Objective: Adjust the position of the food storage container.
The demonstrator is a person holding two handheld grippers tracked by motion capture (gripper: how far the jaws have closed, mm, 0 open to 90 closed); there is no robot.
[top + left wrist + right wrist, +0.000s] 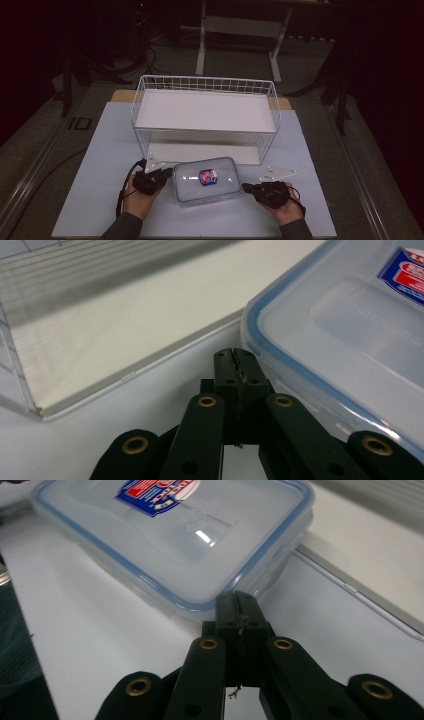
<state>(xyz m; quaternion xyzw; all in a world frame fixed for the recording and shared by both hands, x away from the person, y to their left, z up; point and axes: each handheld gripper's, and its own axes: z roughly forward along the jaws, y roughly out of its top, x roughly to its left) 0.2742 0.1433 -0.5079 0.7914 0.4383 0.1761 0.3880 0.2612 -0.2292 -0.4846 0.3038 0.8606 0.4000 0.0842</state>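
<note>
Container: the clear plastic food container [206, 179] with blue-sealed lid lies flat on the white table [100, 200], just in front of the wire basket [205, 117].
Left gripper: the left gripper [165, 174] sits at the container's left end, jaws pressed together with nothing between them, tip just beside the blue rim [260, 335].
Right gripper: the right gripper [246, 187] waits at the container's right front corner, jaws likewise closed and empty, tip close to the lid edge [200, 602].
Step in hand: looks like a two-sided push or squeeze on the container; best done with both tips low against the side walls, pressing evenly so it doesn't spin.
Edges: the basket's front wire and white base plate [115, 340] lie right behind the container, so little give there.
Open room: bare table left, right and in front of the container.
</note>
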